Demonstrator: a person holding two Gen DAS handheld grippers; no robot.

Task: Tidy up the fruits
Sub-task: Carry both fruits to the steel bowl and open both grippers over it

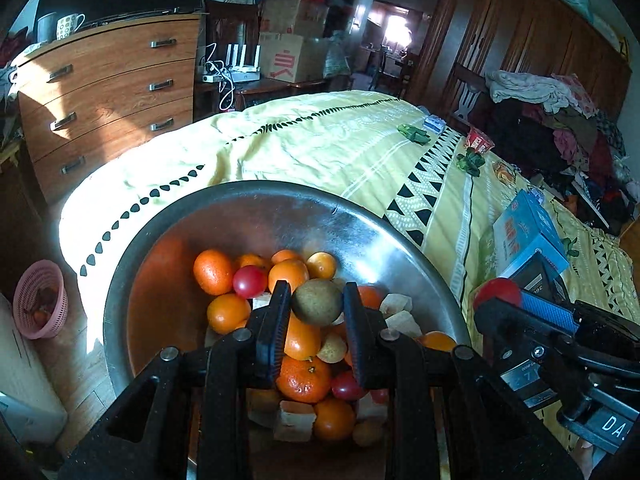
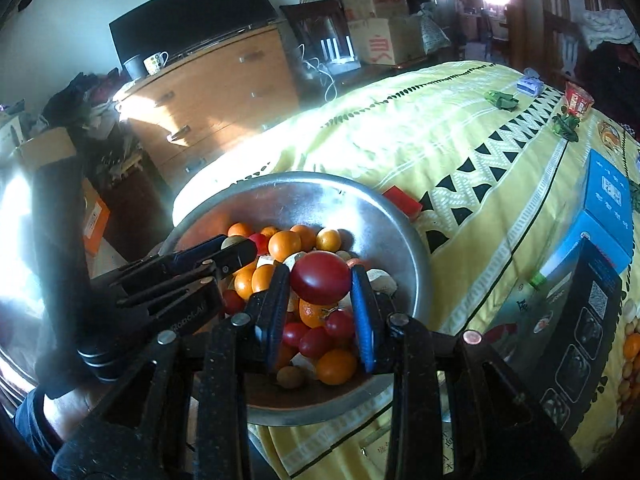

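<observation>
Plainly, the left hand-held gripper point(image 1: 316, 300) pinches a brownish fruit point(image 1: 317, 301) and the right hand-held gripper point(image 2: 320, 284) pinches a red tomato point(image 2: 320, 283), both above the metal bowl point(image 1: 248, 216) on the bed point(image 1: 320, 148); round, smooth skins could slip loose and roll away.

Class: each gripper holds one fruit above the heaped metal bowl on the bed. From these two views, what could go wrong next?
1. The round brownish-green fruit is pinched only at the tips of the left gripper; it may slip and roll.
2. The right gripper squeezes a smooth red tomato, which could bruise or pop out.
3. The wide silver metal bowl sits at the edge of the soft yellow bedspread; a knock might tip it.
</observation>
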